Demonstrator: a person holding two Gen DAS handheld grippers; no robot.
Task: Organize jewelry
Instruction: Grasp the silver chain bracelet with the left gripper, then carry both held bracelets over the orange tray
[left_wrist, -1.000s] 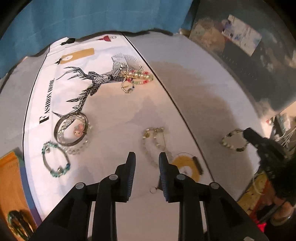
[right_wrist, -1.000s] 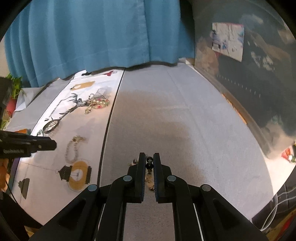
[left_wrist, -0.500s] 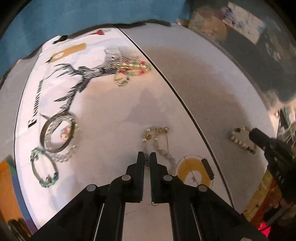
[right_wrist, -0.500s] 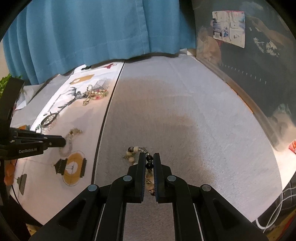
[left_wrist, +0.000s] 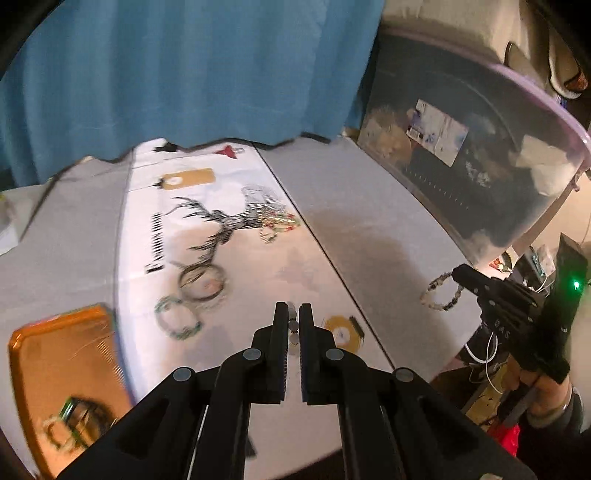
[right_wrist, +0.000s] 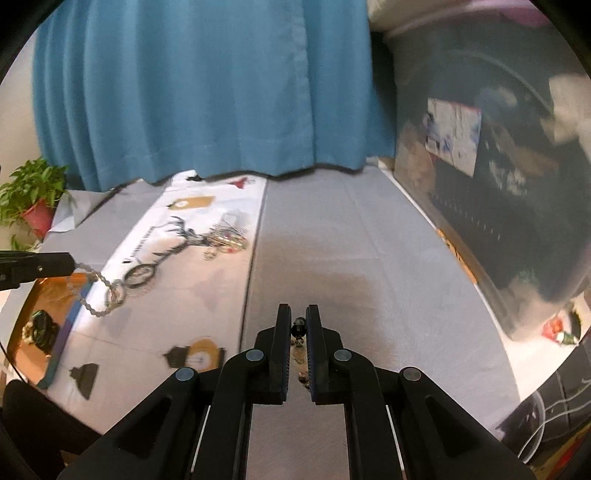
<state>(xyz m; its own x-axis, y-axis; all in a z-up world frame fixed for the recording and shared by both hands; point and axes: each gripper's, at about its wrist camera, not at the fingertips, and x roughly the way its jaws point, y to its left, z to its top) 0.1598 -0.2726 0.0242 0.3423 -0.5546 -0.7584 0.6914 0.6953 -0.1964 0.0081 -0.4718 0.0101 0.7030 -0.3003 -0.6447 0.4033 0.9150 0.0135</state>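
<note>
A: In the left wrist view, the left gripper (left_wrist: 293, 321) is pinching a pale bead chain (left_wrist: 293, 326) between its closed fingers, holding it up off the white printed cloth (left_wrist: 258, 280). I am guessing it is heading for the orange tray (left_wrist: 55, 369) at the lower left, where some dark jewelry is already lying.

B: And over at the right edge, the right gripper (left_wrist: 460, 275) is gripping a black-and-white bracelet (left_wrist: 441, 295) that is dangling as a loop.

A: In the right wrist view, the right gripper (right_wrist: 298, 325) is pressing shut on just 1 dark bead of that bracelet (right_wrist: 297, 328); the loop is hiding below the fingers.

B: But this view is showing the chain (right_wrist: 98, 291) hanging in full from the left gripper (right_wrist: 72, 264), above the tray (right_wrist: 40, 314). A ring (right_wrist: 140, 275) and a gold pile (right_wrist: 229, 240) are waiting on the cloth (right_wrist: 184, 295).
</note>
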